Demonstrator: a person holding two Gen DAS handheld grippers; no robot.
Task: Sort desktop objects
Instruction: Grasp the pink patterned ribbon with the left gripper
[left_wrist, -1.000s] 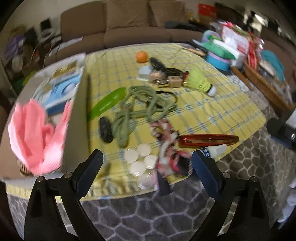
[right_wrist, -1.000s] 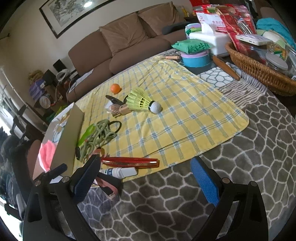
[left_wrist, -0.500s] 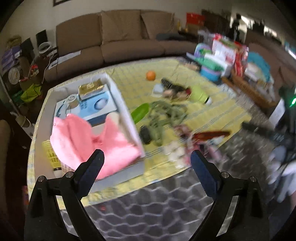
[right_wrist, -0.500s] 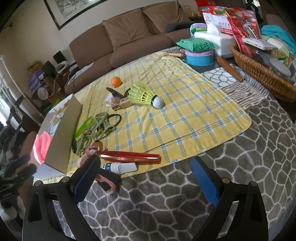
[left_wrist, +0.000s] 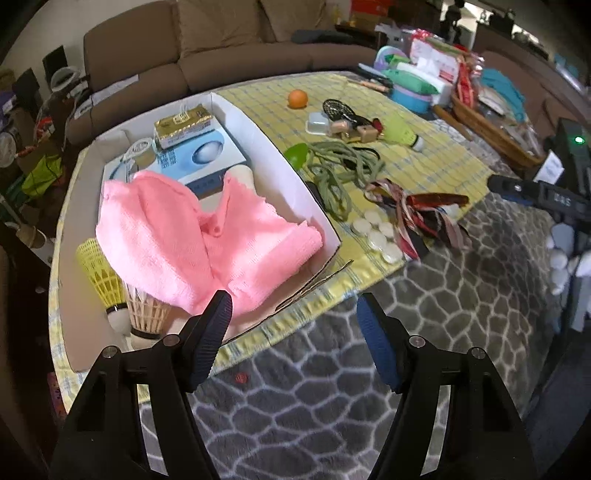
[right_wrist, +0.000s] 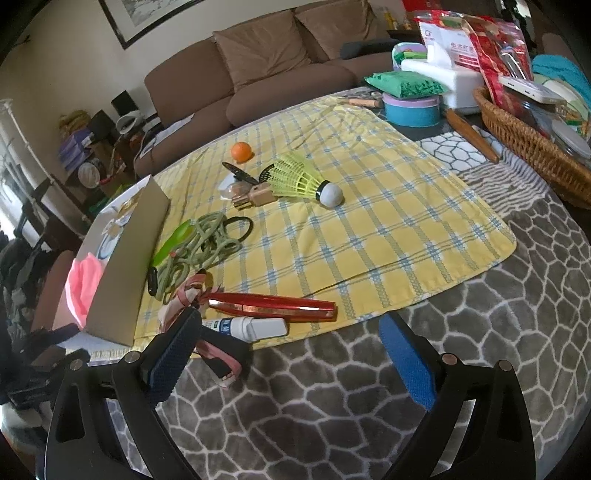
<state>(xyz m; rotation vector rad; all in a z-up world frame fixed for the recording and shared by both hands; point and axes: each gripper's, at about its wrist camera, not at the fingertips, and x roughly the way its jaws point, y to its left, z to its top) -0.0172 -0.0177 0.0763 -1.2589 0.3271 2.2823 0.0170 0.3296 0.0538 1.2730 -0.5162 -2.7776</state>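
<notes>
Since a second ago the left gripper (left_wrist: 293, 314) has pulled back and swung left: then it hung low over the white discs (left_wrist: 376, 234) and ribbon bundle (left_wrist: 424, 218), now those lie ahead and to its right, and the open cardboard box (left_wrist: 280, 162) fills the view ahead to its left. Its jaws stand apart, holding nothing. The right gripper (right_wrist: 290, 345) has barely shifted; its fingers are spread and empty, with the glue bottle (right_wrist: 255, 326) and red case (right_wrist: 273, 304) just beyond its left fingertip.

Inside the box lie a pink towel (left_wrist: 192, 236), a blue-and-white carton (left_wrist: 199, 158), a gold packet (left_wrist: 183, 123) and two shuttlecocks (left_wrist: 99, 273) at the near corner. Past the box, on the yellow checked cloth (right_wrist: 388, 221), sit the green rope (right_wrist: 199, 243), an orange ball (right_wrist: 241, 151) and a yellow shuttlecock (right_wrist: 299, 181). The cloth covers part of a grey patterned tabletop (right_wrist: 369, 424). A brown sofa (right_wrist: 258, 74) stands behind, and a wicker basket (right_wrist: 524, 140) far right of the right gripper.
</notes>
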